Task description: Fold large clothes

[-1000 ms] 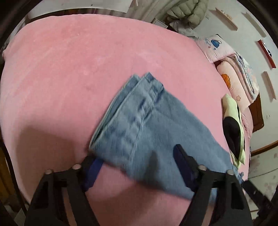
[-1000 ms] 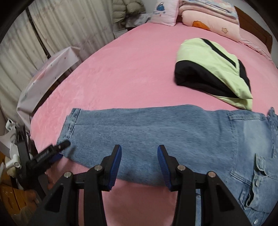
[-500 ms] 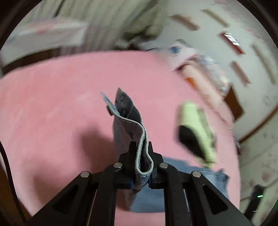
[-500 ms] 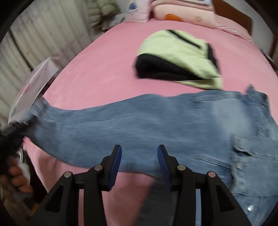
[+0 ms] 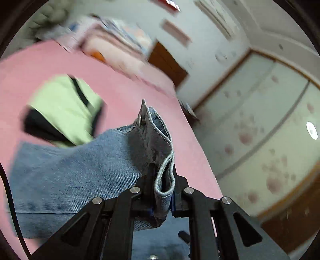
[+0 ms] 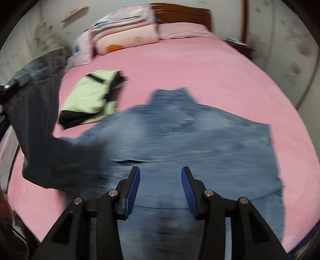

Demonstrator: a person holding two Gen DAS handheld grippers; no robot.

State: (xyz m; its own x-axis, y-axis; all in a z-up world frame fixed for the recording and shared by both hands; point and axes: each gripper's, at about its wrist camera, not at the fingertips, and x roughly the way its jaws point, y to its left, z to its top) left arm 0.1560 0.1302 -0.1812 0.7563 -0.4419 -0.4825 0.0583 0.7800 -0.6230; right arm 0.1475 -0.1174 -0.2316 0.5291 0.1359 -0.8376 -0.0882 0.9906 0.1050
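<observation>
A blue denim jacket (image 6: pixel 190 138) lies spread on the pink bed (image 6: pixel 200 66), collar toward the headboard. My left gripper (image 5: pixel 163 180) is shut on the cuff of its sleeve (image 5: pixel 158 130), where a metal snap shows. That sleeve (image 6: pixel 38 112) hangs lifted off the bed at the left, running up to the blurred left gripper (image 6: pixel 12 86). My right gripper (image 6: pixel 160 186) hovers open just above the jacket's lower body, with nothing between its blue pads (image 6: pixel 133 186).
A folded green and black garment (image 6: pixel 92 98) lies on the bed left of the jacket (image 5: pixel 64 104). Pillows and folded bedding (image 6: pixel 124 38) are stacked at the wooden headboard (image 6: pixel 180 12). A flowered wardrobe (image 5: pixel 260 140) stands beyond the bed's right edge.
My left gripper closed on the sleeve cuff, then lifted it and swung it across toward the jacket body. My right gripper, still open, slid along the sleeve to over the jacket's body.
</observation>
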